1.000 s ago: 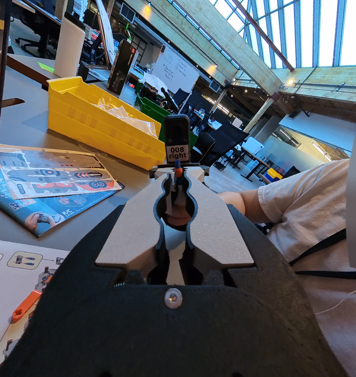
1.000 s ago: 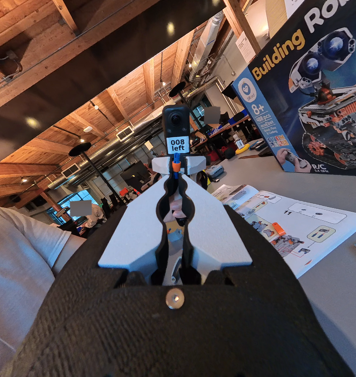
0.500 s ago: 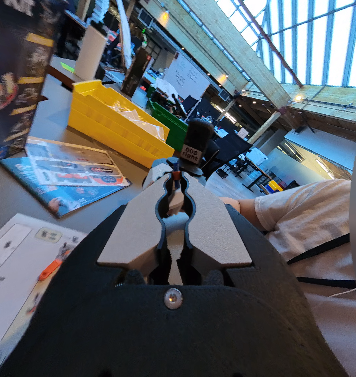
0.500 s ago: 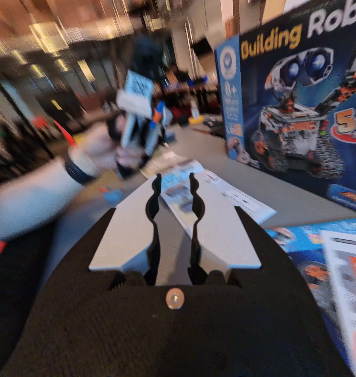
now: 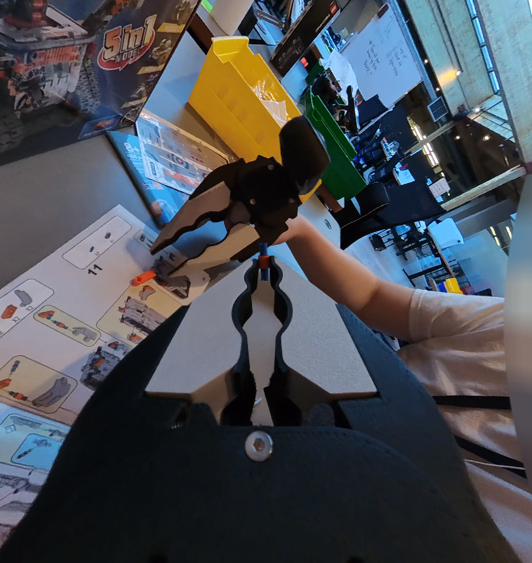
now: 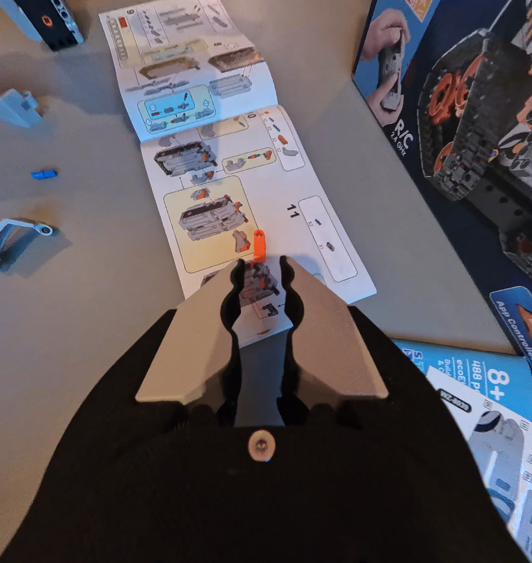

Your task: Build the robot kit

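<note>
My left gripper point(image 5: 262, 272) is shut on a small blue pin with an orange collar point(image 5: 262, 254) and holds it above the table. My right gripper point(image 6: 261, 263) is open and points down at an open instruction sheet point(image 6: 228, 128). A small orange piece point(image 6: 259, 245) lies on the sheet just ahead of its fingertips, close to the gap between them. In the left wrist view the right gripper point(image 5: 161, 263) shows with spread jaws right by the same orange piece point(image 5: 143, 277) on the sheet point(image 5: 76, 274).
A big toy box point(image 6: 472, 122) stands right of the sheet. A blue booklet point(image 6: 472, 374) with a sticker sheet lies at the near right. A blue pin point(image 6: 44, 174) and grey parts point(image 6: 15, 240) point(image 6: 13, 106) lie to the left. A yellow bin point(image 5: 243, 100) stands behind. The tips of one gripper are about 15 cm away from the tips of the other.
The two grippers were tip to tip at the blue pin. The right one has pulled away, opened and swung down over the orange piece. The left one has tilted down, still holding the pin.
</note>
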